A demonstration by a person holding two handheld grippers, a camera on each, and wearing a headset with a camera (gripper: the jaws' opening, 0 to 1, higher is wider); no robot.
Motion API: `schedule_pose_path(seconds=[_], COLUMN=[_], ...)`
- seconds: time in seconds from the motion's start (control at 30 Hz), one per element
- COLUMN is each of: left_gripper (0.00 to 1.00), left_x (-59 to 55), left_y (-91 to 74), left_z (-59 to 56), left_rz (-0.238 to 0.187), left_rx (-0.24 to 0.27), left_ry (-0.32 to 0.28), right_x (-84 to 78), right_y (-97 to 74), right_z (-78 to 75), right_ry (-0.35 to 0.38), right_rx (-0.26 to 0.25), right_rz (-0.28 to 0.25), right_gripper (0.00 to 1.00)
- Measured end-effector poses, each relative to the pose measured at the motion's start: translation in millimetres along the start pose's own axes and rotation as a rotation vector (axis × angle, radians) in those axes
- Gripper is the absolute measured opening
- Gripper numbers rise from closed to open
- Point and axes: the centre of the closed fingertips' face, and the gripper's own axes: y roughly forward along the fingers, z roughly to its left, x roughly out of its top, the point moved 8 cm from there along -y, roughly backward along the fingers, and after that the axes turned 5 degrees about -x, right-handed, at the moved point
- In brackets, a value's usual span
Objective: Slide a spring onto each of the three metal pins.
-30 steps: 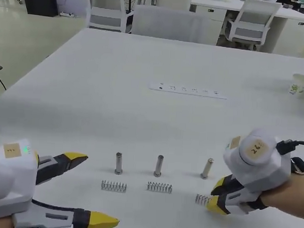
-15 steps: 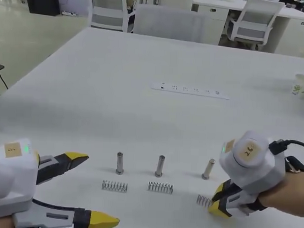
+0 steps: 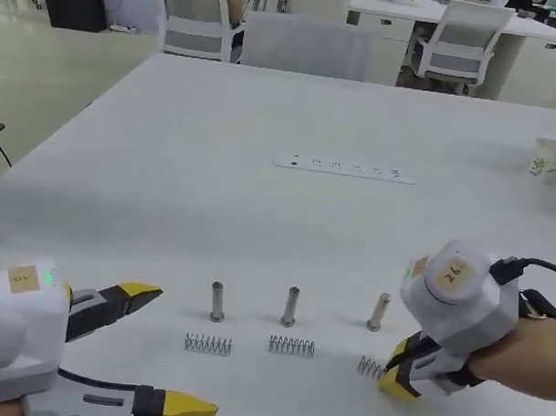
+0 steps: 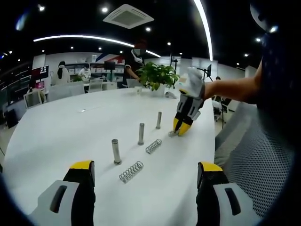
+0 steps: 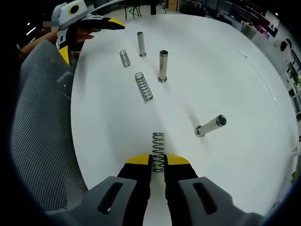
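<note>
At the near left, the left gripper [image 4: 146,165] hovers, jaws wide. The right gripper [image 5: 158,165] has its jaws narrowed on one end of the small coiled steel spring [image 5: 158,147], apparently pinching it, as it lies on the white table [image 3: 263,125] just nearer than the rightmost upright metal pin [image 3: 379,310]. Gripped at its end, the thin, bright coil could pivot or pop free when lifted.

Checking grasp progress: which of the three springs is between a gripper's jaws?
The right-hand spring, by the right pin. The right gripper is shut on its end; the middle spring and left spring lie untouched.
</note>
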Motion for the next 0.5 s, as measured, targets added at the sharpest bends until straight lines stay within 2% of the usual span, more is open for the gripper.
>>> schedule_pose_path(seconds=[0.23, 0.5], left_gripper=[0.86, 0.85], left_x=[0.1, 1.2], left_y=[0.9, 0.3], left_z=[-0.5, -0.5], left_rz=[0.004, -0.004], left_rx=[-0.009, -0.01], left_ry=[0.002, 0.002], right_x=[-2.4, -0.2], right_y=[-1.3, -10.2], right_z=[1.5, 6.4], right_ry=[0.041, 0.073], right_rx=[-0.02, -0.026], right_rz=[-0.022, -0.065], right_gripper=[0.08, 0.08])
